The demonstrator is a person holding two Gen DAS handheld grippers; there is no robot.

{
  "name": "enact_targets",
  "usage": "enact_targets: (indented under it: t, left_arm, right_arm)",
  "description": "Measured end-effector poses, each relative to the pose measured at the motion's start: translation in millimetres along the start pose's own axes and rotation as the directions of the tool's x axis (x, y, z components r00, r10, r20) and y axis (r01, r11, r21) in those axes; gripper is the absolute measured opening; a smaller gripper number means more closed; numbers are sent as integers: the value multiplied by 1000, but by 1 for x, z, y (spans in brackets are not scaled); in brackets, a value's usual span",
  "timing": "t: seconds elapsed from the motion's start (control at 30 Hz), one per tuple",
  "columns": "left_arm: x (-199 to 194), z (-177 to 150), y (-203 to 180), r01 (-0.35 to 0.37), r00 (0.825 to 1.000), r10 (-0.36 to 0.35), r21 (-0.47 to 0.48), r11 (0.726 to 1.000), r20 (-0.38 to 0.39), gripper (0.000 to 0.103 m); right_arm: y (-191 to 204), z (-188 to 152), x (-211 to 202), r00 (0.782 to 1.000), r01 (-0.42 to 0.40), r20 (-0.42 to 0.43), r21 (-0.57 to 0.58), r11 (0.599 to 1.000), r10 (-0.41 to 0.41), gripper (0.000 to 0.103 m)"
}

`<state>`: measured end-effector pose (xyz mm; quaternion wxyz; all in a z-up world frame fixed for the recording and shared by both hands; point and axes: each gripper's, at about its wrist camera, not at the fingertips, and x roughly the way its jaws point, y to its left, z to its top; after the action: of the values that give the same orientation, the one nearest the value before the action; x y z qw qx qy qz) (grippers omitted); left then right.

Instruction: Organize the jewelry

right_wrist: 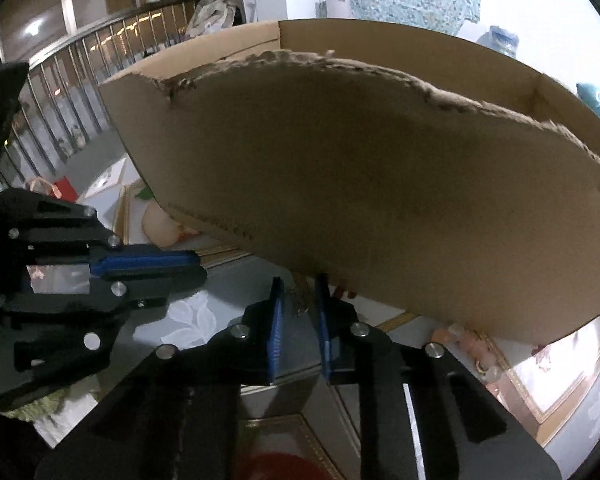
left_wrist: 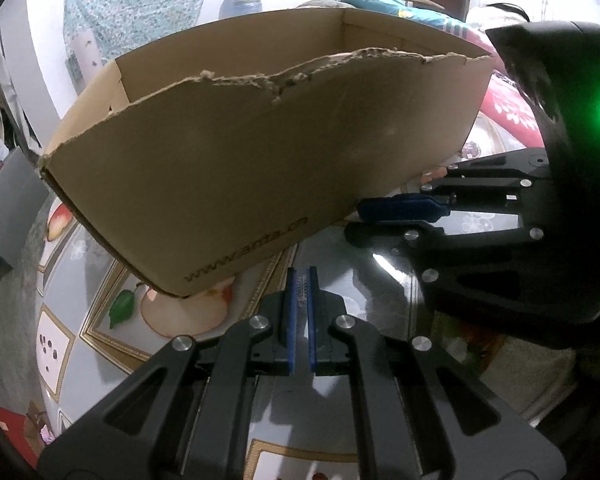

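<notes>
A brown cardboard box [left_wrist: 236,152] with torn top edges stands on the patterned table; it also fills the right wrist view [right_wrist: 380,200]. Its inside is hidden from both cameras. My left gripper [left_wrist: 301,276] is just in front of the box's near wall, its blue pads nearly together with nothing clearly between them; it also shows at the left of the right wrist view [right_wrist: 196,264]. My right gripper [right_wrist: 298,288] has a small gap between its pads, with a thin metal piece of jewelry [right_wrist: 300,300] between the tips. Pink beads [right_wrist: 472,340] lie under the box's right end.
The table [left_wrist: 380,264] has a glossy top with fruit and flower prints. A railing [right_wrist: 80,92] runs behind the box on the left. A bed with pillows and a red cover [left_wrist: 512,104] lies behind the box.
</notes>
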<state>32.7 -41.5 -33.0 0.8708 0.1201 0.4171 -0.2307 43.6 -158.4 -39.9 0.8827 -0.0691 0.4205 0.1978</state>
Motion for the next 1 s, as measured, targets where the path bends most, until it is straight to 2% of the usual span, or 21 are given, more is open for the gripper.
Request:
enact_targets:
  t: [0.07,0.23,0.5,0.63,0.87,1.0]
  left_arm:
    - [-1,-1,2,2,1000,-2,-4,1000,0,4]
    - [-3,-2,5,2,1000,-2,-3,1000,6,4]
    - [-16,-3,3,-4,1000,4,3,1000,31,4]
    - [-26,-5,0,-7,999,6,10,1000,53,4]
    - [-31,-9,-3,-6,998,6,3,1000,57,4]
    - [-31,-12,2,-2,999,3,-18,1000,54,4]
  right_arm:
    - [0,1,0,1000,-12,-9,6,1000,12,4]
    - [-3,0,-3,998,-54,-13,52,997,55,2]
    - [-10,1,-36,995,-92,45,105,990,88,2]
    - [-12,2,-51,994,-84,74,107,991,76,2]
    - [-8,0,-27,996,-88,-7,145,985,90,4]
    - [-2,-3,-7,997,-43,-63,147,988,53,10]
